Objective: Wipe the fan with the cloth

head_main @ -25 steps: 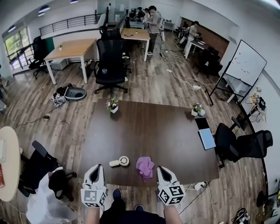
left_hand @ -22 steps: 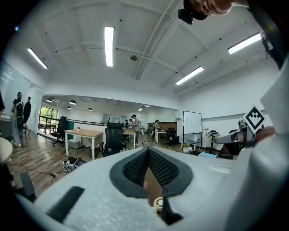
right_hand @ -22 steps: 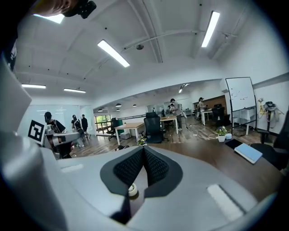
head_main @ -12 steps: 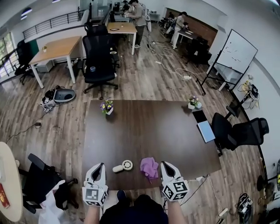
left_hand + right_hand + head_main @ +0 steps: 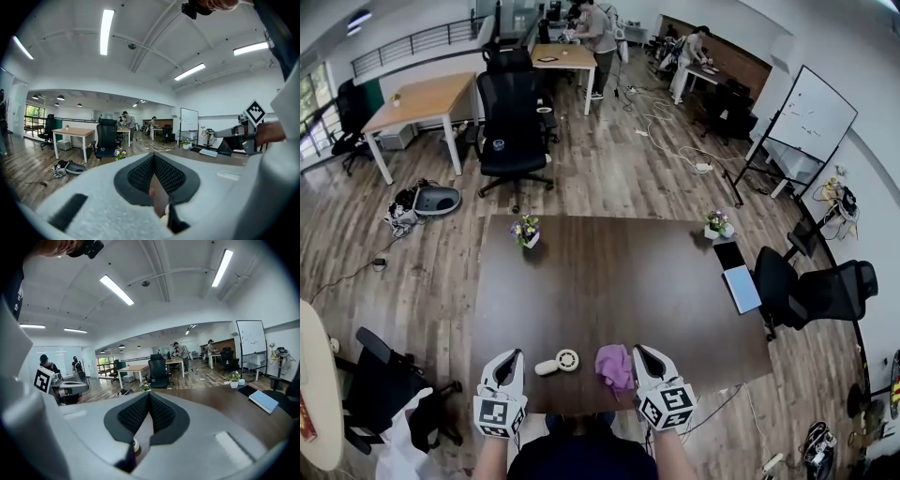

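Haven't started wiping yet: my left gripper (image 5: pixel 513 356) and right gripper (image 5: pixel 640 351) both have their jaws pressed together on nothing, sitting at the near edge of the table (image 5: pixel 609 281). The little white fan (image 5: pixel 566 359) lies flat between them, and the purple cloth (image 5: pixel 614 365) is bunched up right beside the right one. I reckon next I open the right jaws and pinch the cloth, maybe steadying the fan with the left.
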Demonstrator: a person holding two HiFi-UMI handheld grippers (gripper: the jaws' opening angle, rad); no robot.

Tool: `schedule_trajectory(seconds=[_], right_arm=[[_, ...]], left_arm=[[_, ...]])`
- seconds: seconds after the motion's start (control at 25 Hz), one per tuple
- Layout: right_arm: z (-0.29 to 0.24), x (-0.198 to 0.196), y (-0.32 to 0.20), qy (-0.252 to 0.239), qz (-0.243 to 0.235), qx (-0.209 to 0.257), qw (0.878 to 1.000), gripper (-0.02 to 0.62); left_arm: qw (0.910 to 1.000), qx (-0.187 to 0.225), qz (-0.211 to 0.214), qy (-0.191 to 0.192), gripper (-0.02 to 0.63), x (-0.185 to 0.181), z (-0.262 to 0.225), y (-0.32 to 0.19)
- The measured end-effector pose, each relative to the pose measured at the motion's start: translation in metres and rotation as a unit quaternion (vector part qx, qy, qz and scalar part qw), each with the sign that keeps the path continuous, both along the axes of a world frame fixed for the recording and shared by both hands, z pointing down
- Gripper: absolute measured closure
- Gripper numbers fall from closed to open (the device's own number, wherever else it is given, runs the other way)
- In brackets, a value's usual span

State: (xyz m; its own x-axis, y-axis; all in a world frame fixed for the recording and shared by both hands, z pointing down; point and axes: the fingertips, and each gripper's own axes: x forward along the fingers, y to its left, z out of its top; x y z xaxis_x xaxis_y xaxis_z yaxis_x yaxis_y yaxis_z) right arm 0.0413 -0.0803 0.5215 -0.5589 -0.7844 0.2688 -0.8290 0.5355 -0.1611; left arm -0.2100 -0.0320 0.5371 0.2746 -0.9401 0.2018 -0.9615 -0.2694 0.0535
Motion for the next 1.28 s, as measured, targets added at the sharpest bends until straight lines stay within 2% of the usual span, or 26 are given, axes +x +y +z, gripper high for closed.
schedule_trajectory(seconds=[0.08, 0.2, 0.32, 0.4, 0.52, 0.72, 0.84, 0.88, 1.04, 1.12, 1.2, 1.28], right_arm=[[0.002, 0.000, -0.004, -0.003, -0.007, -0.001, 1.000, 0.584], [0.006, 0.000, -0.006, 0.001, -0.018, -0.004, 1.000, 0.584], [0.014, 0.004, -0.006, 0.005, -0.026, -0.014, 1.000, 0.584], [0.021, 0.008, -0.006, 0.004, -0.029, -0.023, 0.999, 0.584], [0.025, 0.010, -0.007, 0.004, -0.036, -0.026, 0.999, 0.584], [0.028, 0.013, -0.009, 0.000, -0.046, -0.033, 0.998, 0.584], [0.032, 0.014, -0.009, -0.005, -0.049, -0.037, 0.998, 0.584], [0.034, 0.015, -0.009, -0.005, -0.051, -0.040, 0.998, 0.584], [0.040, 0.018, -0.010, -0.007, -0.049, -0.049, 0.998, 0.584], [0.040, 0.021, -0.013, -0.011, -0.048, -0.051, 0.997, 0.584], [0.040, 0.022, -0.015, -0.008, -0.049, -0.051, 0.997, 0.584], [0.040, 0.023, -0.017, -0.004, -0.046, -0.050, 0.998, 0.584]], left_arm=[[0.9998, -0.007, 0.009, -0.017, 0.609, 0.006, 0.008, -0.002], [0.9966, -0.035, 0.035, -0.066, 0.611, 0.017, 0.033, -0.001], [0.9882, -0.072, 0.074, -0.114, 0.609, 0.030, 0.066, 0.003], [0.9789, -0.101, 0.102, -0.146, 0.609, 0.039, 0.095, 0.006], [0.9602, -0.140, 0.145, -0.193, 0.609, 0.047, 0.135, 0.008], [0.9223, -0.208, 0.214, -0.246, 0.604, 0.057, 0.195, 0.016], [0.8951, -0.265, 0.246, -0.260, 0.452, 0.054, 0.230, 0.021], [0.8873, -0.279, 0.251, -0.268, 0.448, 0.052, 0.238, 0.020], [0.8669, -0.317, 0.273, -0.272, 0.397, 0.049, 0.261, 0.014], [0.8532, -0.336, 0.292, -0.273, 0.360, 0.051, 0.274, 0.014], [0.8401, -0.346, 0.308, -0.282, 0.353, 0.053, 0.286, 0.016], [0.8349, -0.355, 0.315, -0.279, 0.353, 0.054, 0.293, 0.016]])
